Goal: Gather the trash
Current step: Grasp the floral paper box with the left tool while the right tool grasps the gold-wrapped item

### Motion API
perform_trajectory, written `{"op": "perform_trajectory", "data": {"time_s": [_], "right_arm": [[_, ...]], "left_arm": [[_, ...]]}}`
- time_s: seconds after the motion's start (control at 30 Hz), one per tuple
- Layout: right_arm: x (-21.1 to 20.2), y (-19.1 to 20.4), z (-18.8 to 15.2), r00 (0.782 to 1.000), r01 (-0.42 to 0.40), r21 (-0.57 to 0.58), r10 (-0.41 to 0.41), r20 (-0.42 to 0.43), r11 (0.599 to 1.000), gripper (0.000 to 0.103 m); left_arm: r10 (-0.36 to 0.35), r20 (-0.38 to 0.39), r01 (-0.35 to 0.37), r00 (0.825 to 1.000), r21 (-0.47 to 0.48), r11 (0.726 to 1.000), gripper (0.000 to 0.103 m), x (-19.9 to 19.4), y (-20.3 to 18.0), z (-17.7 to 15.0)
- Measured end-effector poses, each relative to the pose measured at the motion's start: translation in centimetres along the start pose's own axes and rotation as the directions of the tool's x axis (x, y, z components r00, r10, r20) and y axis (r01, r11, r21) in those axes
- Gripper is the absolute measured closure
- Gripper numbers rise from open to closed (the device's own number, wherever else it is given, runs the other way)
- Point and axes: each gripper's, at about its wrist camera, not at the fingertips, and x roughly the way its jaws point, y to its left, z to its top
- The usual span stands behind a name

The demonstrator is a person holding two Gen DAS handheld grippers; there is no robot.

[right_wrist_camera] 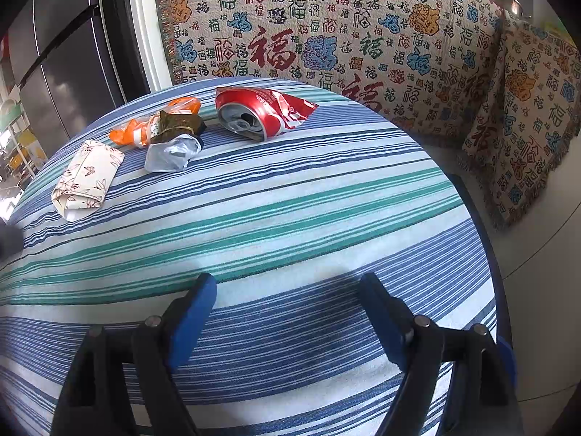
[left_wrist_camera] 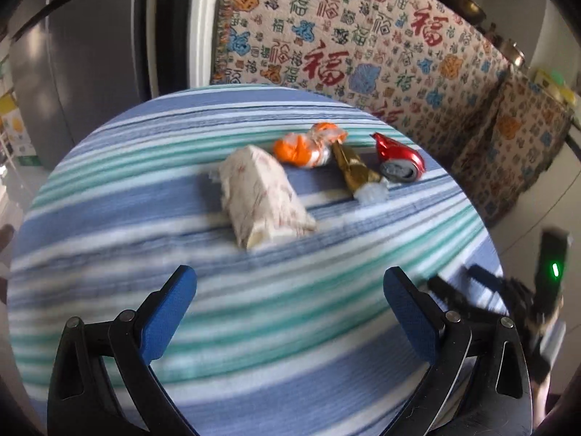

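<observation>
Tongs: both were seen with jaws spread wide and nothing between the blue pads; the left gripper was poised low over the round table draped in blue, green and white striped cloth, and the right gripper likewise, nearer the table's right edge.
Step in hand: judged to be the approach before a first pick, since all four pieces of trash were seen lying on the cloth.
Largest trash: a folded cream paper packet printed with butterflies was seen nearest the left gripper, straight ahead of it.
Next: a crushed red aluminium drink can was seen at the far side, ahead of the right gripper but well apart from it.
Next: a crumpled orange and white plastic bag was seen behind the packet.
Smallest: a twisted gold foil wrapper with a silvery end was seen touching the bag, just beside the can.
Next move: a forward reach would be called for, the jaws straddling the packet before closing.
</observation>
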Motion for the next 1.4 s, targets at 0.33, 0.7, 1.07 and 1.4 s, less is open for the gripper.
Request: {"op": "perform_trajectory", "data": {"time_s": [0.33,0.7,1.07,1.4], "right_arm": [[0.0,0.1,0.0,1.0,0.001,0.0,-0.001,0.0,1.0,0.02],[0.0,0.1,0.0,1.0,0.0,0.0,0.0,0.001,1.0,0.02],[-0.1,0.1,0.0,0.999,-0.032,-0.008,0.032,0.004,0.999,0.019],[1.8,6.2,7.4,0.968,-0.25,-0.101,0.248,-0.032,0.963,0.019]], "left_arm": [[0.062,-0.142,-0.066,0.988,-0.024,0.998,0.001,8.5,1.3,4.8],[0.066,-0.093,-0.063,0.993,0.033,0.997,0.034,5.2,2.2,0.6],[0.052,-0.065,-0.048,0.997,0.052,0.998,0.022,0.4,4.2,-5.3],[0.122,-0.053,-0.113,0.991,0.156,0.981,0.0,1.9,2.4,-5.7]]}}
